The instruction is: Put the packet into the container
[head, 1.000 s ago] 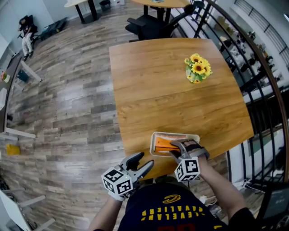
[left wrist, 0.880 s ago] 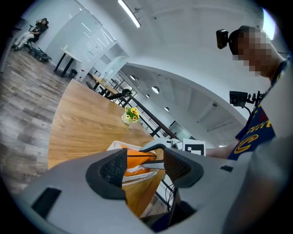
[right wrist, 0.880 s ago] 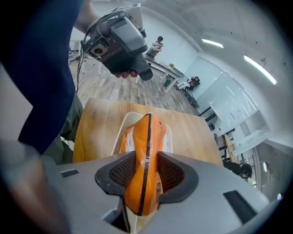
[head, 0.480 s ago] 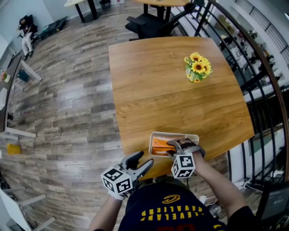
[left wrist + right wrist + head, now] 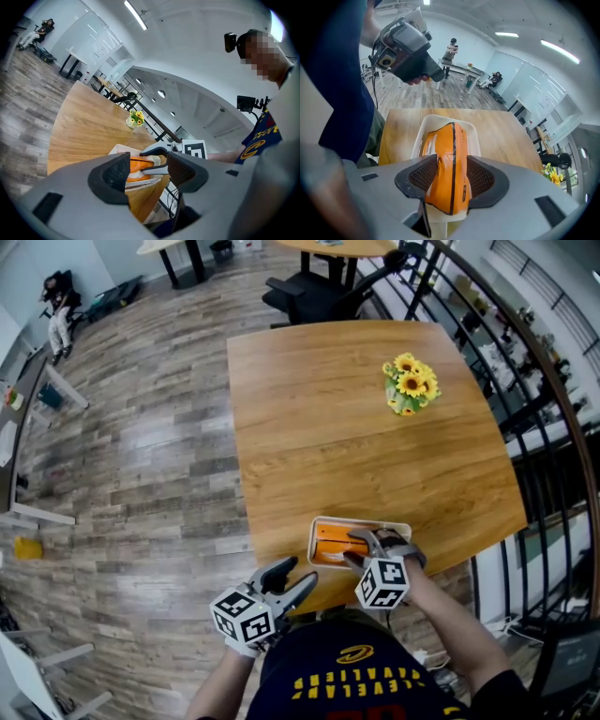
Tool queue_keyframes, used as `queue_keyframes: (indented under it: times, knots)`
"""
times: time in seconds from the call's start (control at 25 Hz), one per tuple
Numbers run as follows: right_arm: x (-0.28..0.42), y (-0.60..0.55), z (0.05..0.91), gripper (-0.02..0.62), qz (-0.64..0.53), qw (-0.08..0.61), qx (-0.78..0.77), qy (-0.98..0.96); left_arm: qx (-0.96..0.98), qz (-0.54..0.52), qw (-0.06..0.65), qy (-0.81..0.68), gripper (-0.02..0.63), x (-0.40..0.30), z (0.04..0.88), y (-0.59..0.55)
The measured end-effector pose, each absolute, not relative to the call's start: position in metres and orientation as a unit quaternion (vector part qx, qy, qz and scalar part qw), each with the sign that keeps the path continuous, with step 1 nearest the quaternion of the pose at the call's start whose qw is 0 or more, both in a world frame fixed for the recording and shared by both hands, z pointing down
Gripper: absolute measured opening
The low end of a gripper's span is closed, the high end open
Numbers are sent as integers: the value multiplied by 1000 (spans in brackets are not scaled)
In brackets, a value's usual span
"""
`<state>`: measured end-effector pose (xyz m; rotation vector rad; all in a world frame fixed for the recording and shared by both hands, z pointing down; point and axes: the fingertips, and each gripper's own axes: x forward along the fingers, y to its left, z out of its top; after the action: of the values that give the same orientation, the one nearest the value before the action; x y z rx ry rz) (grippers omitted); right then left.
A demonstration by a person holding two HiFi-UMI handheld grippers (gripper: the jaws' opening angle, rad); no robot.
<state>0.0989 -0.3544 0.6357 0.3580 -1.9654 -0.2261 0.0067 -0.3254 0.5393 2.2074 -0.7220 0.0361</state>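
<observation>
**Head view.** Showing the right gripper (image 5: 361,546) holding the orange packet (image 5: 330,542) down inside the white container (image 5: 315,526), near the front edge of the wooden surface (image 5: 356,427). Keeping the left gripper (image 5: 292,579) off that edge, clear of the drop.

**Left gripper view.** Looking between the left gripper (image 5: 146,171) fingers, standing apart on nothing, toward the packet (image 5: 133,165) and the container (image 5: 117,151).

**Right gripper view.** Catching the right gripper (image 5: 452,176) fingers opening, pads touching both sides of the packet (image 5: 451,150). Resting its far end within the container (image 5: 440,119), probably letting the walls take over.
</observation>
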Motion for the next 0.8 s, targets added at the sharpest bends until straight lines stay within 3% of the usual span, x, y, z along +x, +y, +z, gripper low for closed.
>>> queue_keyframes:
  times: [0.2,0.8]
  knots:
    - [101,-366,597,186,-84,480,212,-847,877,11,391,-280,238,13,535,-327]
    - [128,-356,492,183,225,131,373,-891,895,-4,360,-263,236,52,481,-333]
